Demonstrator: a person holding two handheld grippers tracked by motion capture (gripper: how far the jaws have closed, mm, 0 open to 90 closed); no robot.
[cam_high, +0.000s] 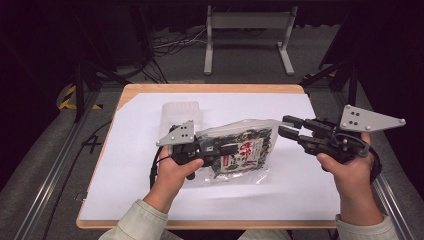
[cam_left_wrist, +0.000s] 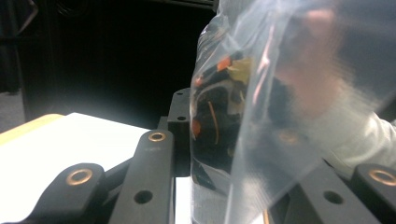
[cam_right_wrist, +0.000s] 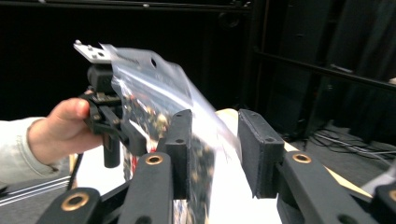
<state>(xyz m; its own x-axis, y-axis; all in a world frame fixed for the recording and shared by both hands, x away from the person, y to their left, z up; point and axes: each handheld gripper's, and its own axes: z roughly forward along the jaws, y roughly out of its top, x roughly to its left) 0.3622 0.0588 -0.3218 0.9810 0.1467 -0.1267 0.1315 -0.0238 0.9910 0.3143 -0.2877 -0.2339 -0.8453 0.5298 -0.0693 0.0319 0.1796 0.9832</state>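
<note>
1. Clear plastic pouch (cam_high: 240, 152) of dark dried food is held up over the white sheet (cam_high: 125, 170): light, floppy, slick film.
2. I see the left gripper (cam_high: 212, 150) pinching its left end.
3. Right gripper (cam_high: 286, 126) jaws are spread, not gripping (film between them).
4. I'd grab the stiffer sealed edge, never the crushable contents.

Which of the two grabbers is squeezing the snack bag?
The left gripper, squeezing the snack bag at its left end. The right gripper at the other end has a gap between its pads.
</note>
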